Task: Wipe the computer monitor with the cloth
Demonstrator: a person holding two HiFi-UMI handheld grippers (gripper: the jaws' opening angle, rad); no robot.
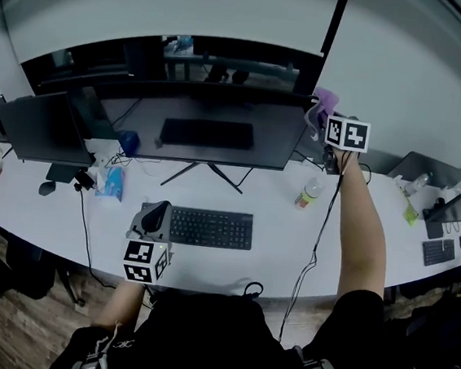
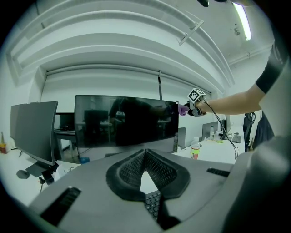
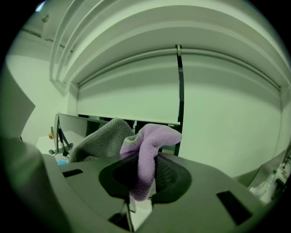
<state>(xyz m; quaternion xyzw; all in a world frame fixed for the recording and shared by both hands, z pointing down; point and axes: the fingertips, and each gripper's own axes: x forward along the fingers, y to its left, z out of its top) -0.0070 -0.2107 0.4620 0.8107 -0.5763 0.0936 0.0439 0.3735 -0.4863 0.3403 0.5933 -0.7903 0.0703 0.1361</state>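
The wide dark monitor (image 1: 212, 128) stands at the back of the white desk (image 1: 272, 258), and its screen is off. A purple and grey cloth (image 1: 321, 105) is bunched at the monitor's top right corner, and my right gripper (image 1: 331, 126) is shut on it with the arm stretched forward. In the right gripper view the cloth (image 3: 150, 139) bulges up out of the right gripper (image 3: 146, 159). My left gripper (image 1: 154, 215) hovers low over the desk's front, left of the keyboard. In the left gripper view its tips meet on nothing at the left gripper (image 2: 145, 151), facing the monitor (image 2: 122, 120).
A black keyboard (image 1: 209, 227) lies in front of the monitor stand. A second monitor (image 1: 44, 127) stands at the left, with a mouse (image 1: 47, 188) and a blue pack (image 1: 112, 182) near it. A bottle (image 1: 308, 193) stands right of the stand. A cable (image 1: 316, 246) trails from the right arm.
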